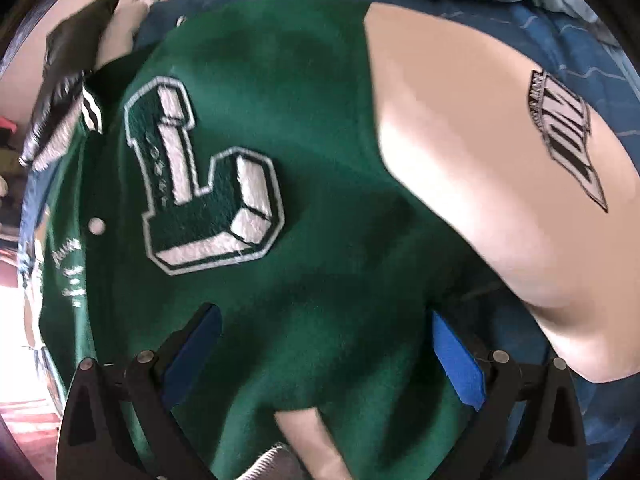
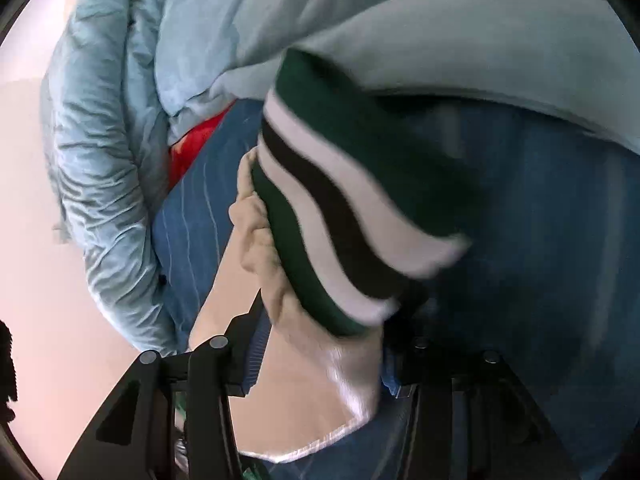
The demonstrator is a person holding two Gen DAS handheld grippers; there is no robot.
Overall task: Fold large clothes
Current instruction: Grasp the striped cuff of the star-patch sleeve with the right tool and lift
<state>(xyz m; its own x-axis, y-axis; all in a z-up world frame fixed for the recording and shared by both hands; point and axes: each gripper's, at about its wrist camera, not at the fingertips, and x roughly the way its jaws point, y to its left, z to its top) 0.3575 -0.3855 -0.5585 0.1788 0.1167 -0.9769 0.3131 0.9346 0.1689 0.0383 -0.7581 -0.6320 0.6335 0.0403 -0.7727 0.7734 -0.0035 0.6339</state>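
The green wool varsity jacket [image 1: 320, 184] with cream leather sleeves lay on the blue striped bed sheet [image 2: 540, 208]. The left tongs [image 1: 320, 344] stood wide over its body, gripping nothing. The right tongs [image 2: 320, 344] — nearer the work — straddled the sleeve's striped knit cuff [image 2: 344, 216], the sleeve running lengthwise between them; whether they pinched it I could not tell.

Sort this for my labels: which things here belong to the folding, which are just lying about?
Job: green jacket, its cream sleeve, striped cuff.
Lying about: pale blue quilt, blue bedsheet, red cloth.
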